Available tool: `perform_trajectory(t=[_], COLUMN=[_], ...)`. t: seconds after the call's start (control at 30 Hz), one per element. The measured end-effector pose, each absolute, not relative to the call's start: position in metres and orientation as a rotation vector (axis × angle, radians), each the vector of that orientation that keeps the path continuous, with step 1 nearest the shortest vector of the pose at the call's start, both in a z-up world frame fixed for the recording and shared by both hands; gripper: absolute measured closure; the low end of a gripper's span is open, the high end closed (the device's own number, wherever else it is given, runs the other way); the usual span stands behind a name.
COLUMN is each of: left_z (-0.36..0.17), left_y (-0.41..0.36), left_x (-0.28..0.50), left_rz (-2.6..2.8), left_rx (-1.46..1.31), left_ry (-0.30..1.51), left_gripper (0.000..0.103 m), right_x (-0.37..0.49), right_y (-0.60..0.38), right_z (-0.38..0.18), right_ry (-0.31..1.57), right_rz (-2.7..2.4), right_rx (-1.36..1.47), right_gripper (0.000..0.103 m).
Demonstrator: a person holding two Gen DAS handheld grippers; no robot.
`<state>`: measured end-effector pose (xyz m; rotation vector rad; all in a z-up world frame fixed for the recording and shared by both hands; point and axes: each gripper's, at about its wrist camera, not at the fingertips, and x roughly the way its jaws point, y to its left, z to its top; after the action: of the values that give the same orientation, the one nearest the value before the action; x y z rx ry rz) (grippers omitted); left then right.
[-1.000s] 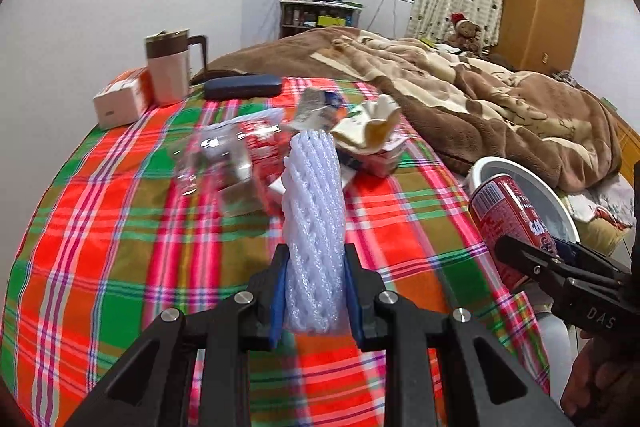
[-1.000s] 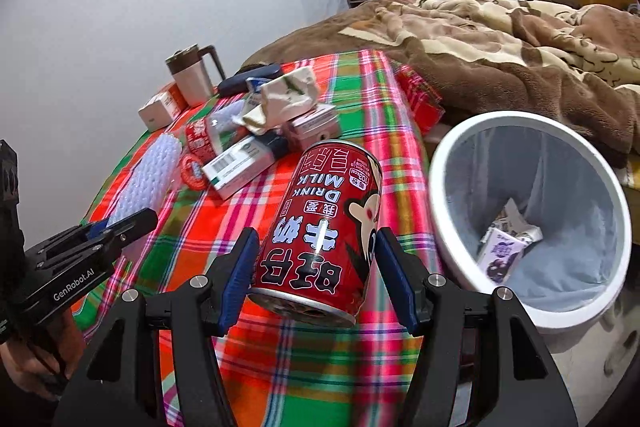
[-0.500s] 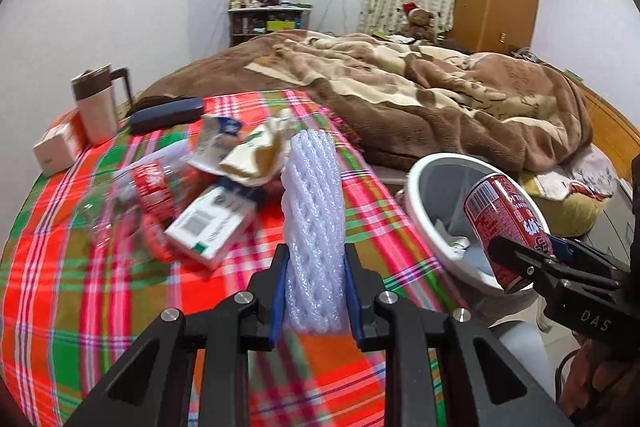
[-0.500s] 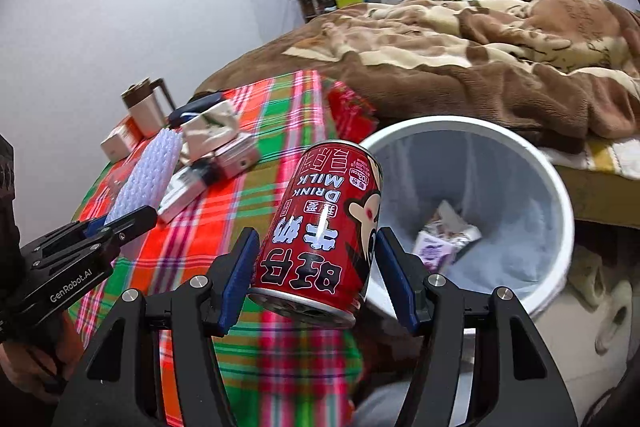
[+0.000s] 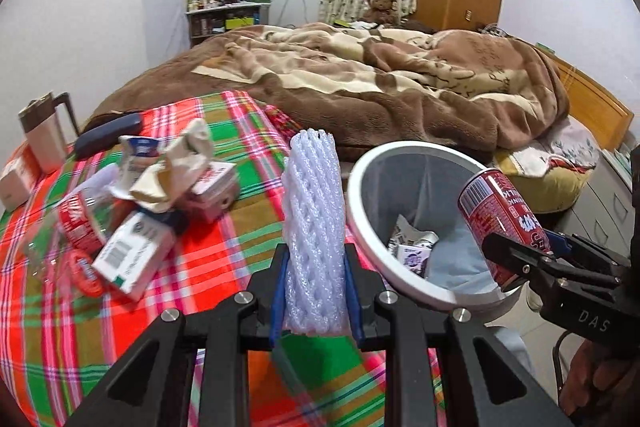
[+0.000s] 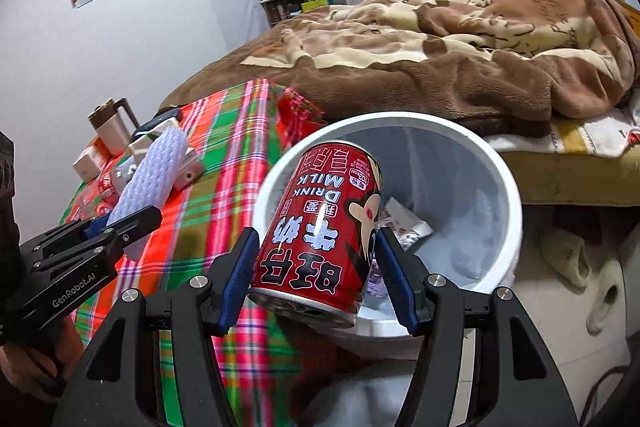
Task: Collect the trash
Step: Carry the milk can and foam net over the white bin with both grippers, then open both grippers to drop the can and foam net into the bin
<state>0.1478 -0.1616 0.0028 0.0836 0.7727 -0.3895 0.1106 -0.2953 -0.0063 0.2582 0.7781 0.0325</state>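
Over the rim of the round white plastic bin [image 6: 508, 187] hangs the red milk-drink can [image 6: 320, 227], clamped in the right gripper [image 6: 316, 283], its long axis tilted binward. Beside it above the plaid desk [image 5: 224, 259], the left gripper [image 5: 316, 291] pinches an upright white foam net sleeve [image 5: 314, 227], farther from the opening.

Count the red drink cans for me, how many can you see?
1: the red can, held by the right gripper over the white bin. Others may hide in the table's trash pile.

Black two-finger tool [image 5: 316, 291], blue pads [image 5: 279, 291], silver screws, perhaps a dark sleeve.
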Motion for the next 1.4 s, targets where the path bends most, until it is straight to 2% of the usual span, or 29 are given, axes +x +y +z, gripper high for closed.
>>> perform_trajectory(t=[0.5, 1.0, 1.03, 1.1, 1.13, 1.17, 1.4], left_z=[-0.027, -0.04, -0.039, -0.036, -0.035, -0.033, -0.022], left_y=[-0.221, -0.234, -0.234, -0.232, -0.231, -0.23, -0.221], left_x=[0.176, 0.183, 0.183, 0.182, 0.182, 0.182, 0.174], left_rz=[-0.593, -0.664, -0.664, -0.664, -0.667, -0.67, -0.657], left_rx=[0.089, 0.051, 0.047, 0.035, 0.031, 0.026, 0.011], left_ry=[0.857, 0.907, 0.904, 0.887, 0.881, 0.876, 0.834], left_gripper=[0.077, 0.073, 0.071, 0.06, 0.046, 0.037, 0.036], right_x=[0.113, 0.115, 0.116, 0.115, 0.114, 0.113, 0.11], right_y=[-0.322, -0.332, -0.332, -0.333, -0.333, -0.334, -0.332], right_z=[-0.023, -0.029, -0.029, -0.027, -0.026, -0.025, -0.02], right_ry=[0.842, 0.872, 0.87, 0.861, 0.856, 0.847, 0.822], right_rz=[-0.051, -0.075, -0.078, -0.086, -0.089, -0.091, -0.081], right_rx=[0.261, 0.274, 0.275, 0.28, 0.285, 0.291, 0.298], right_gripper=[0.042, 0.041, 0.041, 0.041, 0.041, 0.041, 0.041])
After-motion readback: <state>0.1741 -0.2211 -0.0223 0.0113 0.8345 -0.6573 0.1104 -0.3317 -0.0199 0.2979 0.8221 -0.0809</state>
